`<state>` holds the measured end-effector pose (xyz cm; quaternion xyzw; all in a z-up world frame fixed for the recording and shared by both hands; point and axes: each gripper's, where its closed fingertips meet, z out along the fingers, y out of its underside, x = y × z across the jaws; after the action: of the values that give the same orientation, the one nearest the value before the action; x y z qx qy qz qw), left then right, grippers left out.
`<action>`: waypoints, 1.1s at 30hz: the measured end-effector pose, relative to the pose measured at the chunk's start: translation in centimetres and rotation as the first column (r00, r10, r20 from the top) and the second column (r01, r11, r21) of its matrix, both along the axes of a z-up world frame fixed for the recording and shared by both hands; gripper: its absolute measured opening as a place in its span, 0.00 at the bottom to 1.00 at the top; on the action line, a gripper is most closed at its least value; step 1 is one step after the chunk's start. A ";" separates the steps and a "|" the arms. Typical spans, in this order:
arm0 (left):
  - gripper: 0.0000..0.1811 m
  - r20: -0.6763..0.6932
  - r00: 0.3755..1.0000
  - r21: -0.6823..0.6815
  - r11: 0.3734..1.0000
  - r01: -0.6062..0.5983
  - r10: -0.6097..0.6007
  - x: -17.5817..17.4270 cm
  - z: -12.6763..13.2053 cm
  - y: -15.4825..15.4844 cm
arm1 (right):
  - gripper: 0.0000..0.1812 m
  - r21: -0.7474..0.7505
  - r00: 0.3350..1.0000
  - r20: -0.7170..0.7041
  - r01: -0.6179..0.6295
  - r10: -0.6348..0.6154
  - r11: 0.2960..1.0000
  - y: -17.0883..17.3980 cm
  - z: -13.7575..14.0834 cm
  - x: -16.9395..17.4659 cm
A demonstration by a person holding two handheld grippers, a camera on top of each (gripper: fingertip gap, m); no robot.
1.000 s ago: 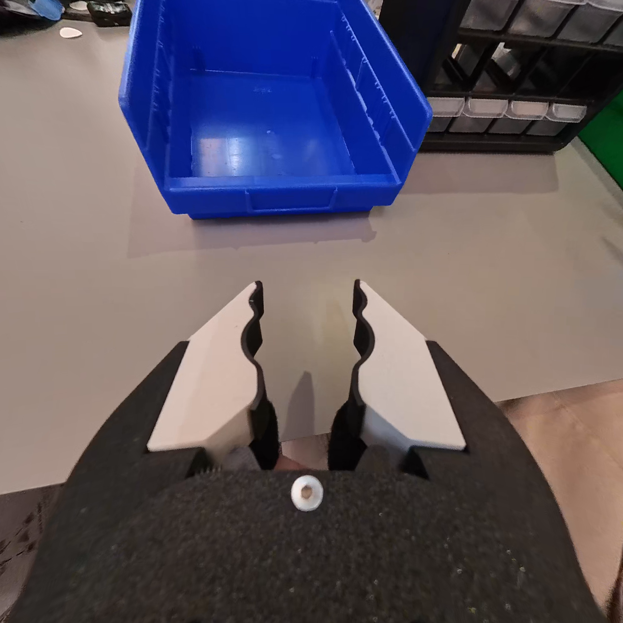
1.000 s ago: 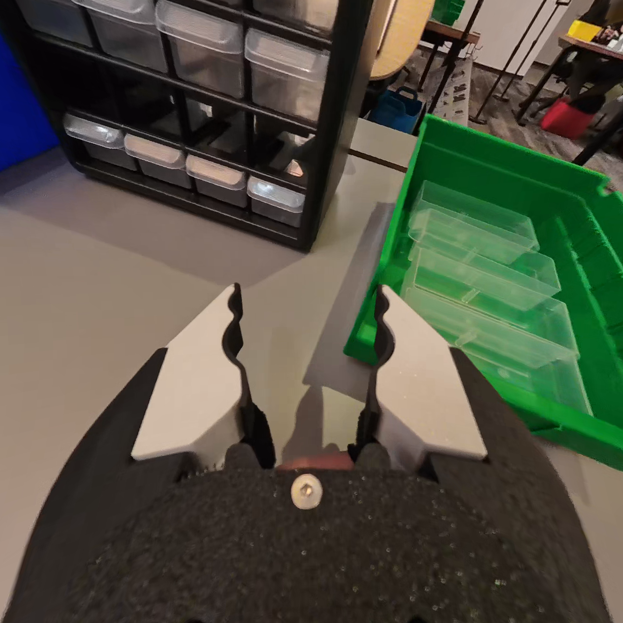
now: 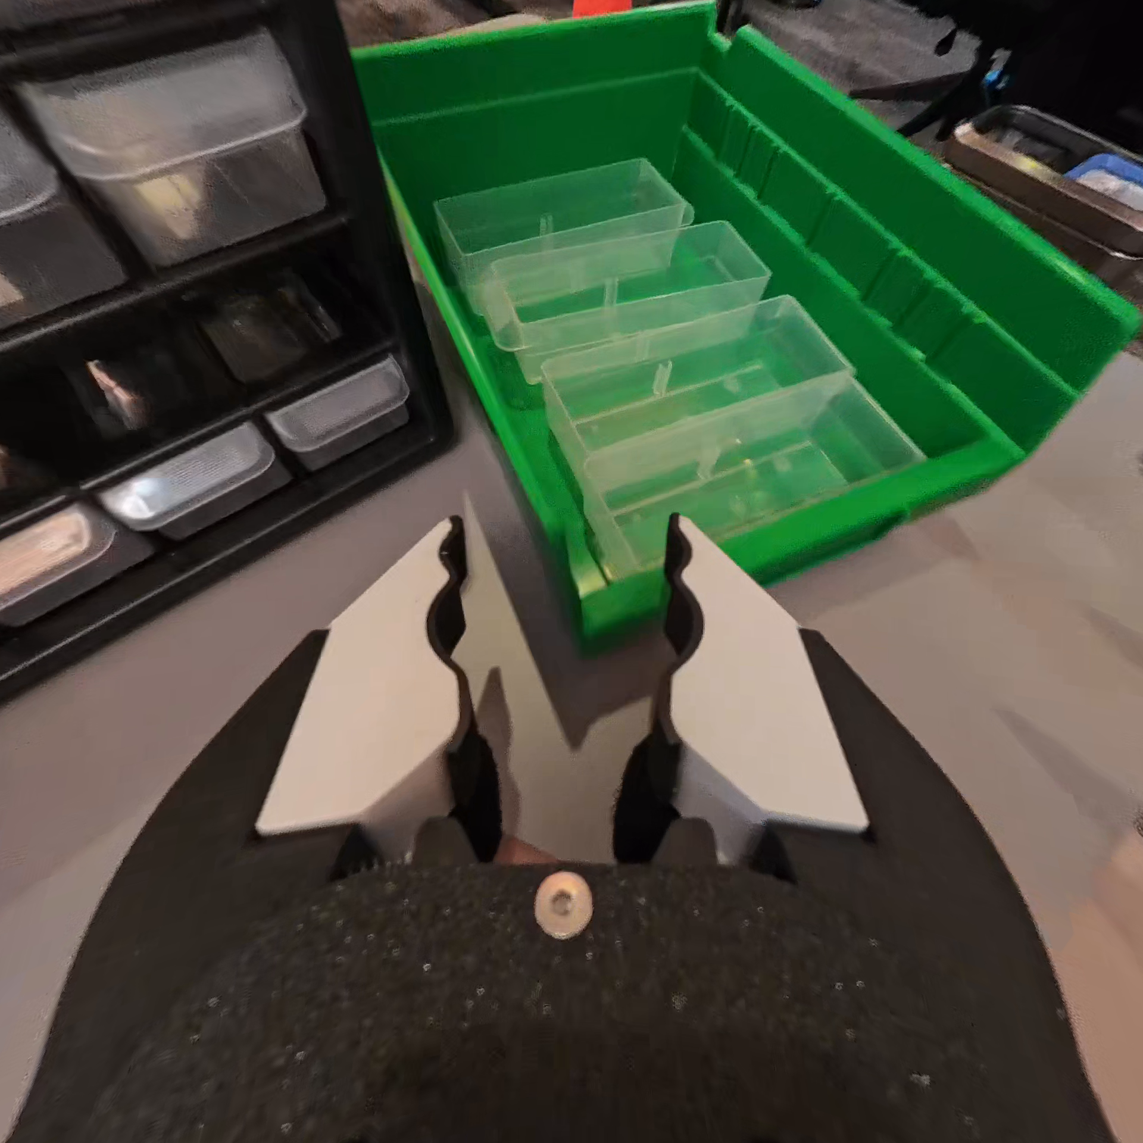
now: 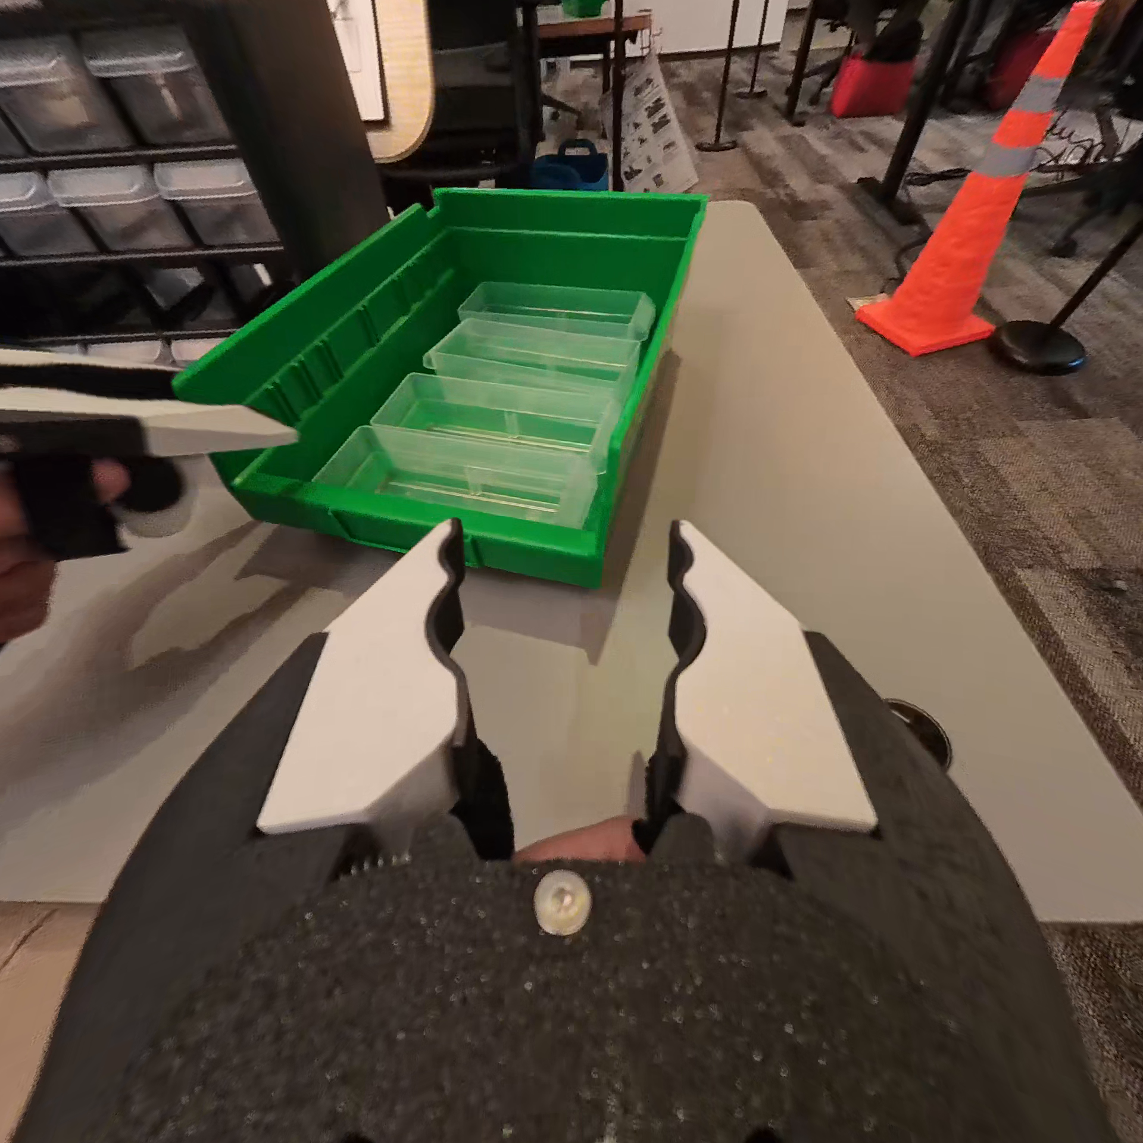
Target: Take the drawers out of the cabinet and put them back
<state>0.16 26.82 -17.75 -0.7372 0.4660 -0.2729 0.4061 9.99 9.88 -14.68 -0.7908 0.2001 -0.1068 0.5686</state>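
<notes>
We hold the left gripper [image 3: 563, 532] with jaws wide apart and empty, above the grey table [image 3: 928, 649], touching nothing. The right gripper [image 4: 563, 535] is likewise spread and empty over the tabletop. Ahead, at about one o'clock from the left gripper, sits the green bin [image 3: 928, 278], holding four clear drawers [image 3: 711, 371] lying in a row. At ten o'clock stands the black cabinet [image 3: 371, 247], just beside the bin, with some drawers seated and some slots open. Farther off at two o'clock from the right gripper, an orange cone [image 4: 971, 222] stands on the carpeted floor [image 4: 989, 464].
</notes>
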 end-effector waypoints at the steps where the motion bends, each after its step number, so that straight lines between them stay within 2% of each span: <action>1: 0.32 -0.006 1.000 0.006 1.000 -0.023 0.023 0.8 -0.3 0.5 | 0.36 0.003 1.000 -0.009 0.002 -0.002 1.000 -0.3 -0.1 0.1; 2: 0.28 -0.007 0.999 0.015 0.999 -0.044 0.044 1.5 -0.5 1.1 | 0.36 0.000 1.000 -0.019 0.005 -0.005 1.000 -0.6 -0.4 0.2; 4: 0.14 -0.022 0.997 0.013 0.997 -0.073 0.074 2.2 -1.2 1.8 | 0.36 -0.013 1.000 -0.028 0.015 -0.015 1.000 -1.1 -0.8 0.5; 6: 0.08 -0.022 0.995 0.026 0.995 -0.101 0.102 2.3 -1.3 2.4 | 0.36 -0.015 0.999 -0.026 0.020 -0.020 1.000 -1.5 -0.9 0.8; 12: 0.04 -0.038 0.999 0.023 0.999 -0.023 0.024 0.5 -1.3 2.1 | 0.35 0.029 0.998 -0.045 0.040 -0.038 0.999 -2.2 -0.1 1.4; 15: 0.02 -0.055 0.996 0.026 0.997 0.069 -0.067 -1.4 -1.4 1.3 | 0.35 0.116 0.991 -0.131 0.040 -0.024 0.992 -2.1 1.2 1.5; 19: 0.02 -0.101 0.976 0.019 0.981 0.195 -0.192 -5.1 -1.5 -0.4 | 0.35 0.182 0.989 -0.140 0.080 -0.054 0.980 -3.1 2.8 2.9; 23: 0.02 -0.122 0.965 -0.042 0.972 0.230 -0.233 -9.6 -1.5 -0.8 | 0.35 0.241 0.986 -0.158 0.094 -0.057 0.966 -3.8 4.2 3.5; 29: 0.02 -0.124 0.940 -0.024 0.948 0.318 -0.319 -17.3 -1.4 0.2 | 0.35 0.208 0.983 -0.182 0.039 -0.001 0.977 -2.4 2.9 2.1; 33: 0.01 -0.096 0.957 -0.061 0.961 0.270 -0.275 -22.2 -1.4 2.6 | 0.35 0.167 0.983 -0.173 -0.027 0.056 0.986 -0.5 2.0 0.1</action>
<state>-22.09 29.39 -19.15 -0.6885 0.5770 -0.2984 0.3225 10.09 9.36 -12.70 -0.7517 0.2414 -0.0073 0.6137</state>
